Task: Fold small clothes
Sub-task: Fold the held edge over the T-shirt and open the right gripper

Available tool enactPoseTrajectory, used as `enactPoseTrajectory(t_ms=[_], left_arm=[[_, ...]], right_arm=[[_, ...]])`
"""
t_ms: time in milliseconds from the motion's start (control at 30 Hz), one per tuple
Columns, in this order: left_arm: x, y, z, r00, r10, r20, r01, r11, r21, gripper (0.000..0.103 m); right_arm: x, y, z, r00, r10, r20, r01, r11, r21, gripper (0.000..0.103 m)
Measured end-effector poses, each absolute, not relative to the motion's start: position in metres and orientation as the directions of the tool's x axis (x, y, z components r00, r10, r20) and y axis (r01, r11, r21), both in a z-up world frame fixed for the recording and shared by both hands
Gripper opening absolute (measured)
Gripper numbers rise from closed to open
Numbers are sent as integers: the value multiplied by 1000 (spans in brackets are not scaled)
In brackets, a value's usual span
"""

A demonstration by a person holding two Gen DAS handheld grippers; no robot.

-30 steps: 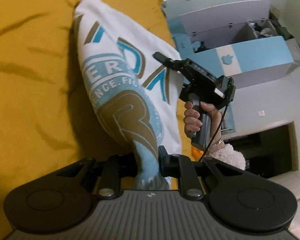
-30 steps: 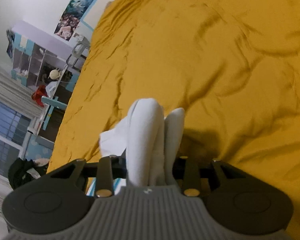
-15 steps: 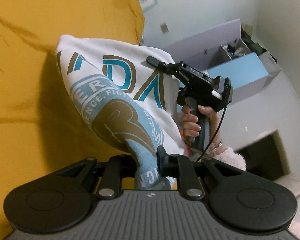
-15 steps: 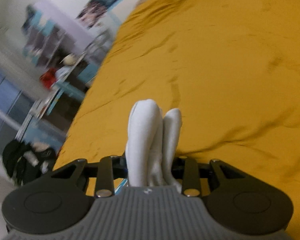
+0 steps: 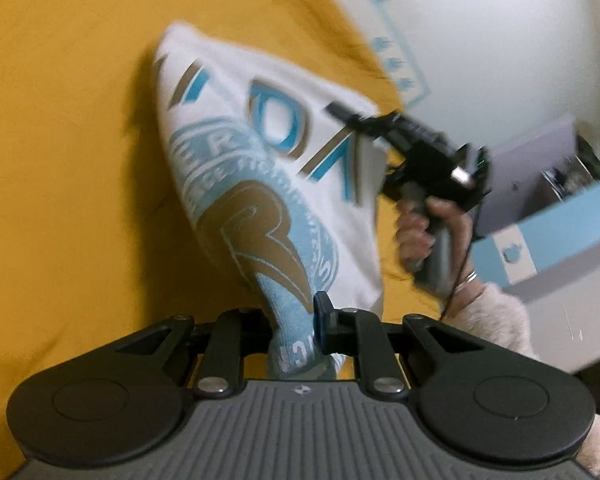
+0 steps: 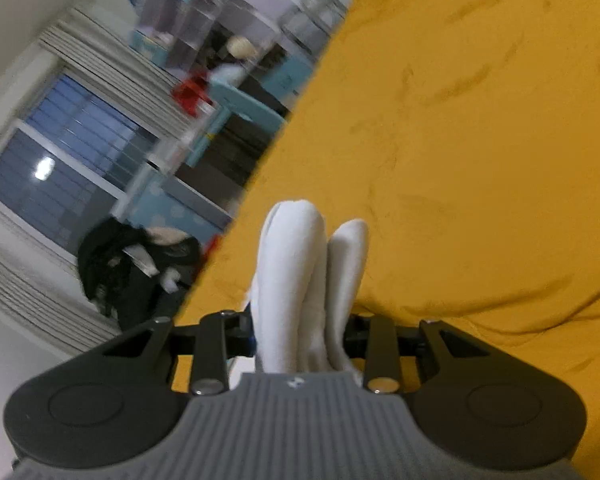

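Note:
A small white shirt [image 5: 260, 168] with a blue and brown print hangs stretched in the air above the yellow bed cover [image 5: 60, 160]. My left gripper [image 5: 296, 328] is shut on one bunched corner of it. My right gripper [image 5: 340, 112], seen in the left wrist view with the hand on its handle, is shut on the opposite edge. In the right wrist view my right gripper [image 6: 304, 332] pinches white folds of the shirt [image 6: 296, 280] over the bed cover [image 6: 460, 160].
Beyond the bed's edge stand a blue and white cabinet [image 5: 548, 232], shelves with small items [image 6: 228, 52], a window with blinds [image 6: 60, 152] and a dark heap of clothes [image 6: 132, 264]. The wall [image 5: 500, 40] is close on the right.
Both grippers have swung with the shirt held between them; the views have turned, showing more wall and window. The shirt stays stretched and held at both ends.

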State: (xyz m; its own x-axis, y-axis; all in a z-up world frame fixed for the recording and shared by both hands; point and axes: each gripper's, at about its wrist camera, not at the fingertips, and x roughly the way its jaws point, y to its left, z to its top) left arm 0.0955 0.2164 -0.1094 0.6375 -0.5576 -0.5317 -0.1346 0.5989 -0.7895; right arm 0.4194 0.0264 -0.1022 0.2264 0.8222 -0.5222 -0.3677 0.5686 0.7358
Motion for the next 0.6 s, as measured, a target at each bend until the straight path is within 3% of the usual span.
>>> enactPoseTrajectory(t_ms=[167, 400, 500, 600], left_arm=[[76, 204, -168, 637, -577, -511, -173, 538, -825, 18], [59, 234, -169, 642, -611, -463, -136, 503, -853, 19], [41, 254, -157, 646, -600, -472, -134, 519, -844, 19], [29, 268, -142, 647, -568, -508, -178, 536, -825, 19]], right_arm=[[430, 37, -157, 197, 714, -672, -385, 686, 617, 30], [451, 21, -190, 155, 752, -641, -398, 641, 656, 40], [443, 1, -178, 241, 724, -646, -434, 676, 595, 56], [420, -25, -150, 337, 720, -606, -482, 685, 546, 59]])
